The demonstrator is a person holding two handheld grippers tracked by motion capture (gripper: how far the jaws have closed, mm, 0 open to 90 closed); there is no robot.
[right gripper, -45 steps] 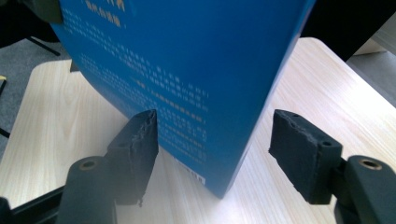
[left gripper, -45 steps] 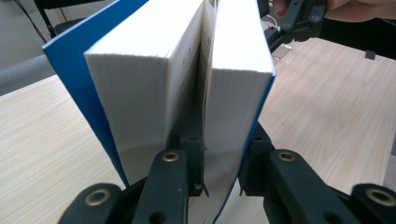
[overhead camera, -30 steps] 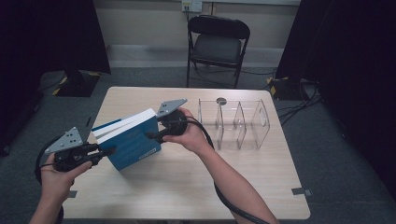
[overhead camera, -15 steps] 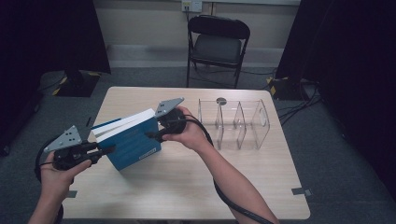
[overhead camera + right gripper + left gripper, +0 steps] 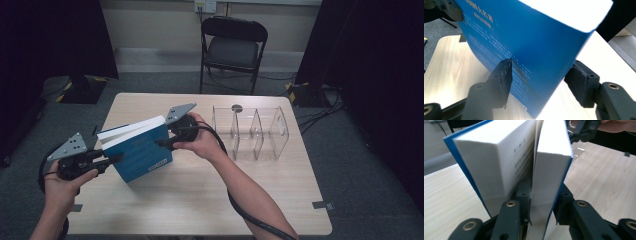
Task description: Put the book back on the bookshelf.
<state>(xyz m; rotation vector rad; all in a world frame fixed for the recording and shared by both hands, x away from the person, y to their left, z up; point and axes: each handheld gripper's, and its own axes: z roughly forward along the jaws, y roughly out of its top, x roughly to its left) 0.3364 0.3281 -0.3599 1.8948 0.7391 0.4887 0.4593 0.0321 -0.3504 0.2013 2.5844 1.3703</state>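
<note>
1. From above, a thick blue book (image 5: 142,150) stands on the near left part of the wooden table (image 5: 200,200), tilted, its white page block facing up and left.
2. The left gripper (image 5: 112,160) comes at the book from the left edge of the table, the right gripper (image 5: 162,143) from the book's far right corner; the high view leaves both sets of jaws too small to read.
3. The left gripper view settles that side: the book (image 5: 506,157) is parted into two blocks with printed text showing in the gap, one jaw is slipped into that gap and the other sits outside the blue cover, so the right-hand block of pages lies between them. These jaws have just been opening, and I cannot tell whether the pads press on the pages.
4. The right gripper view shows the blue back cover (image 5: 524,50) with pale lettering. The jaws straddle the book's lower corner; the left pad touches the cover, the right pad stands just beside the page edge. They have just been closing.
5. A clear three-bay plastic organiser (image 5: 250,132) stands well apart on the right of the table, with a black folding chair (image 5: 232,47) beyond the far edge.
</note>
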